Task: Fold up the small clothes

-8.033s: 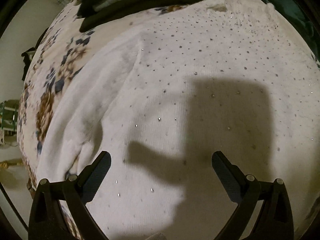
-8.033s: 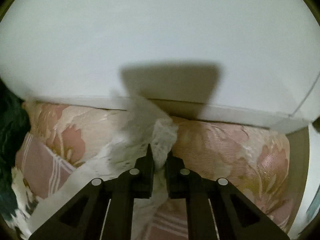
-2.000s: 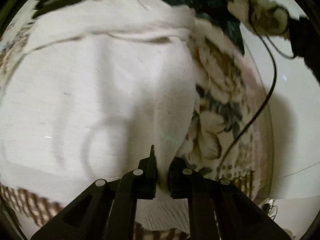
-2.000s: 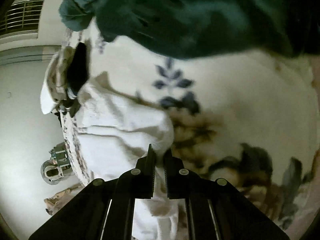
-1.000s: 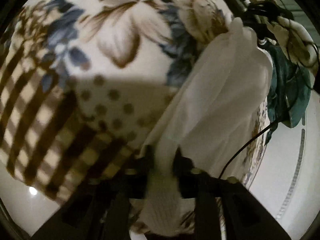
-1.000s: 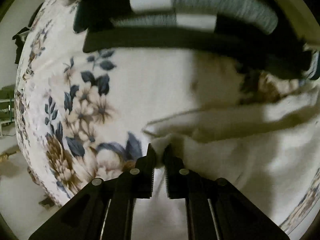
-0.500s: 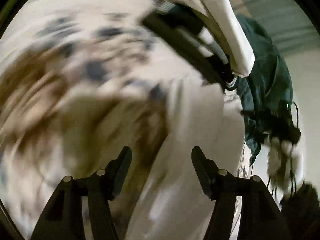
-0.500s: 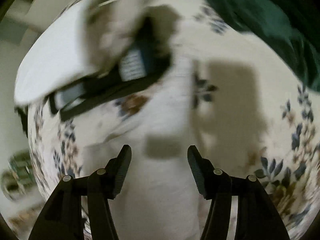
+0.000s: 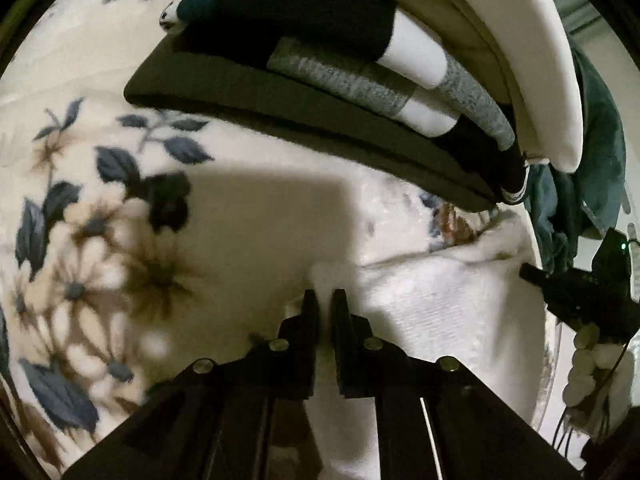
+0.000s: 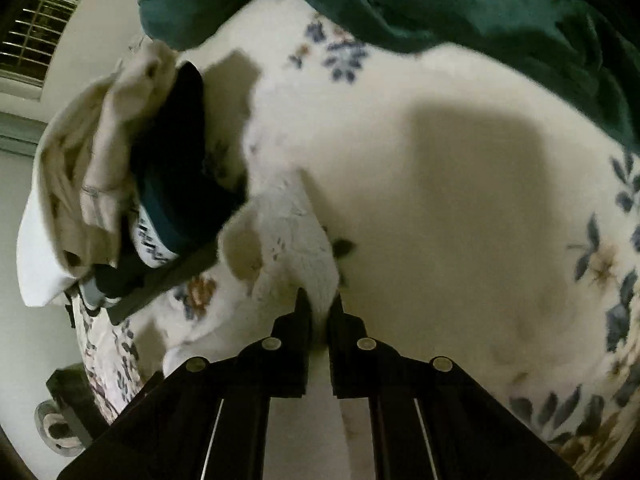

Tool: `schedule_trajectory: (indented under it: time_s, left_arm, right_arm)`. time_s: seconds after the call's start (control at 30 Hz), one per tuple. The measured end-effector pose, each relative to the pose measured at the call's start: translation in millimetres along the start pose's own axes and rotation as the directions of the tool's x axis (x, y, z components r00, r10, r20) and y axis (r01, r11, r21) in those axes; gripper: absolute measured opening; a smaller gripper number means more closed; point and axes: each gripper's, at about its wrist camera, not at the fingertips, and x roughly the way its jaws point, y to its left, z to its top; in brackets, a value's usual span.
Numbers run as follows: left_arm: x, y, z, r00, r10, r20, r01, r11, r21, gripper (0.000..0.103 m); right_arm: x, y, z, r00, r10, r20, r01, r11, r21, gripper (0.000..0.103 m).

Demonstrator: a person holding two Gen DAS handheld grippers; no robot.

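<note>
Tools [image 9: 325, 294] [image 10: 318, 298] (both pinched) on garment [image 9: 440, 312]

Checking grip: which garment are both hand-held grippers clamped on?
The white knit garment, pinched by left and right; the folded stack lies untouched beyond.

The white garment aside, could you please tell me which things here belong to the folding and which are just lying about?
In the job:
white garment
left hand-held gripper
right hand-held gripper

Lying about:
stack of folded clothes
green cloth
floral blanket
</note>
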Motion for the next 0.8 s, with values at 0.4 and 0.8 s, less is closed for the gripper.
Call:
schedule_trajectory:
  time_s: [0.4,0.8]
  left_arm:
    - [-148.1,20.7,-133.1,0.990,-0.139,-0.031,0.138,0.990,-0.037,0.066]
    - [-120.5,45.4,-342.3,0.963,0.020,-0.267,-0.053,0.992,-0.118,0.046]
  right_arm:
    - [-94.6,-33.4,-171.4,0.951,0.131,-0.280,-0.145,0.989,-0.029,0.061]
    - [-56.4,-115.9,-419.0,0.890,0.095,-0.446,-0.038,0.990,0.134,0.056]
